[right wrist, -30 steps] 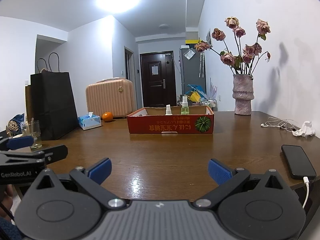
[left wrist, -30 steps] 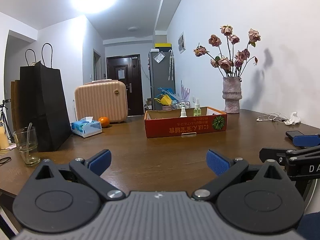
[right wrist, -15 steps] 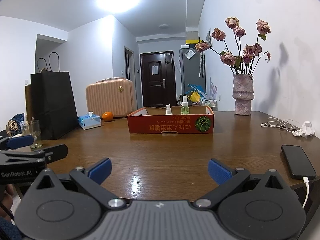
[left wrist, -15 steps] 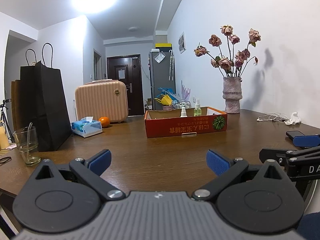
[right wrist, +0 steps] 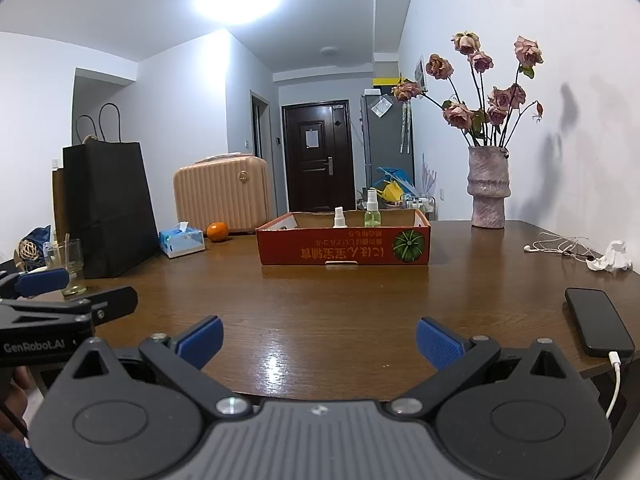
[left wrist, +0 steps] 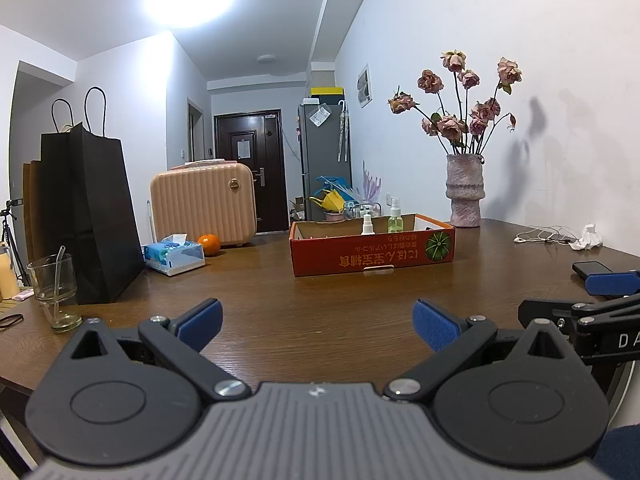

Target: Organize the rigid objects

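a: anything moved over the last second?

b: nothing. both views match the earlier ones. left gripper (left wrist: pixel 316 320) and right gripper (right wrist: pixel 319 339) hover low at the near edge of the counter (right wrist: pixel 360 300), jaws spread wide, holding nothing. no progress either way to read from that.

a: the task's things?

b: white spray bottle (right wrist: pixel 339 217) and green spray bottle (right wrist: pixel 372 208) stand upright inside the red box (right wrist: pixel 344 249), mid-counter. fits sorted already, or waiting to be sorted.

a: view differences?

b: right view shows the whole phone (right wrist: pixel 598 322) with its cable; left view shows only the phone's corner, but the glass (left wrist: pixel 54 290) in full.
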Demonstrator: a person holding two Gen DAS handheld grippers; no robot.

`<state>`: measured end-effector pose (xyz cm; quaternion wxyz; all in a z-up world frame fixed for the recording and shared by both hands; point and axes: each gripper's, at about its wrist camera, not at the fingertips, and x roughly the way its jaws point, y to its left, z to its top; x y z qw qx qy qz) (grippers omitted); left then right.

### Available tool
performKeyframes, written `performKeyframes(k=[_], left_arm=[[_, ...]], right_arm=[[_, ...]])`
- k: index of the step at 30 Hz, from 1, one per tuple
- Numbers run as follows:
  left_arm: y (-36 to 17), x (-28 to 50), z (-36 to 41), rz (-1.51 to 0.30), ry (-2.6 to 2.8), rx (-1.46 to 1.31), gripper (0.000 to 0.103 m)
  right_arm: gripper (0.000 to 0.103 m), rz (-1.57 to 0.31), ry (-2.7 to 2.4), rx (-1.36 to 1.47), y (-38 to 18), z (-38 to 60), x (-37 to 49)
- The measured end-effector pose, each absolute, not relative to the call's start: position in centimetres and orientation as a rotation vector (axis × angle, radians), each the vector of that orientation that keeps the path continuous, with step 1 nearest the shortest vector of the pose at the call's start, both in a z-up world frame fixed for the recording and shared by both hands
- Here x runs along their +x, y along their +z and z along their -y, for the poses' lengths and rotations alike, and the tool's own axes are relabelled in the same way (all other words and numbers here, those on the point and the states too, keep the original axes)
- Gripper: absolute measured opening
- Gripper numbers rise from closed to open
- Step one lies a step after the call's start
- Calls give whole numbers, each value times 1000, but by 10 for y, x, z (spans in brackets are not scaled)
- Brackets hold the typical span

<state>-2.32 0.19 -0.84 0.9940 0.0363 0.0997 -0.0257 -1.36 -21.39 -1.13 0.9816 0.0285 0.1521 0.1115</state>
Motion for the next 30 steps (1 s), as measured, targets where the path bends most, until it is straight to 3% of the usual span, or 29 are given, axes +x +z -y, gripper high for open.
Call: performKeyframes(k=[30], left_arm=[[-7,-24,-3,-188,-53,77,103]], right_arm=[[103,-323,224,71,-14,215,-11]])
